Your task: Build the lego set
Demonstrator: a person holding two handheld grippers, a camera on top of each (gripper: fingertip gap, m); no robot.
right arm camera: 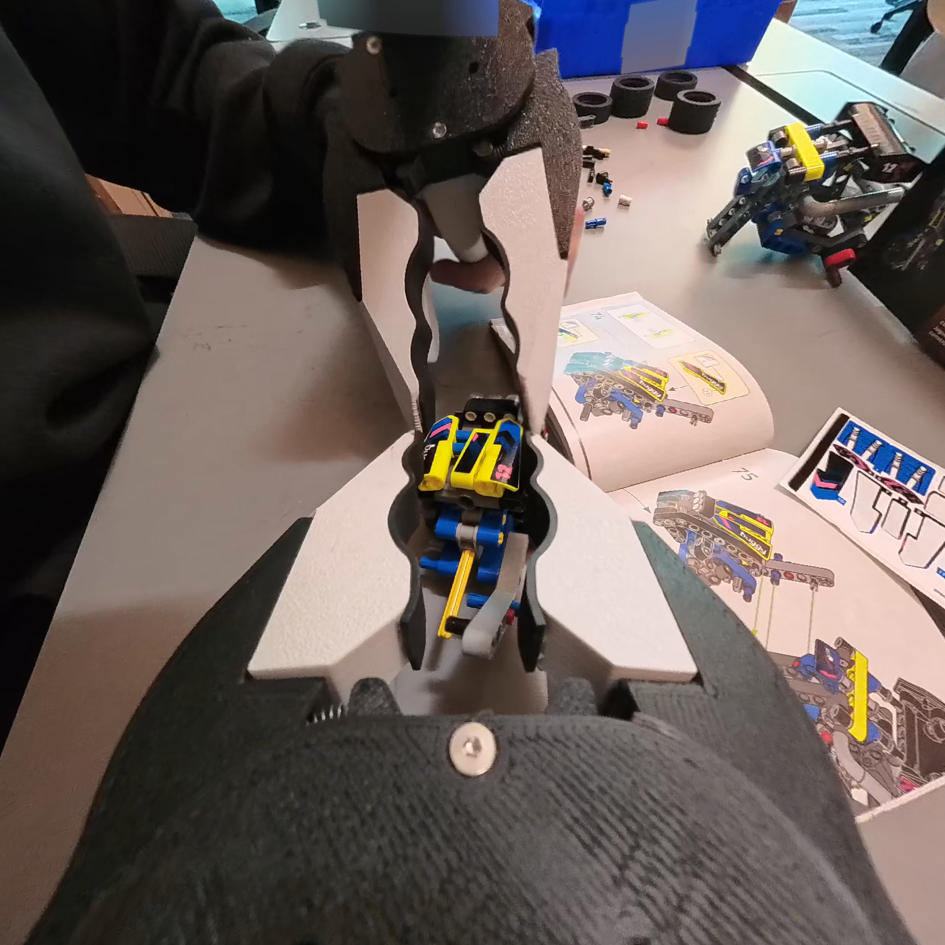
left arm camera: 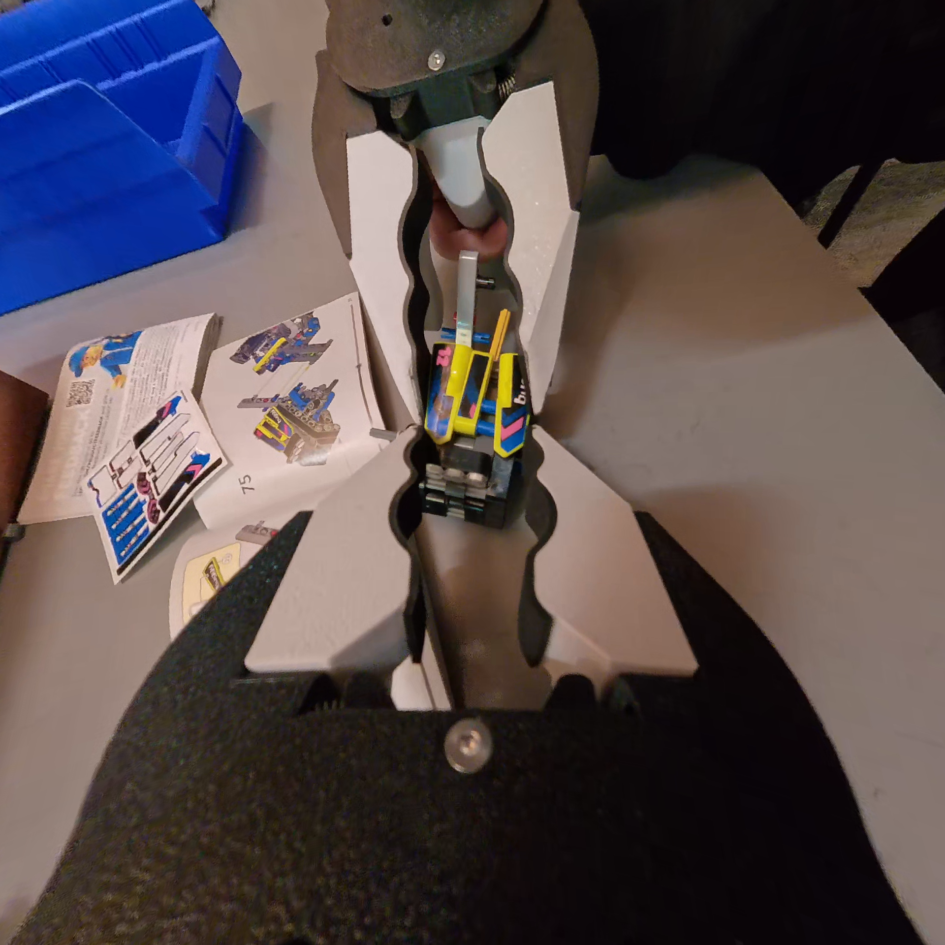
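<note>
Both tongs meet nose to nose over the grey table (left arm camera: 716, 358), each clamped on one end of the same small brick-built model (left arm camera: 475, 404): left gripper (left arm camera: 473, 491) on its black block end at 6 o'clock, right gripper (right arm camera: 473, 511) on the blue-and-yellow end. At 9 o'clock in the left wrist view lie a sticker sheet (left arm camera: 153, 480) and open instruction booklet (left arm camera: 291, 399); a blue bin (left arm camera: 112, 153) sits at 10.

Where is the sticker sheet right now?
In the right wrist view the sticker sheet lies flat on the table, far right, beside the open instruction booklet.
</note>
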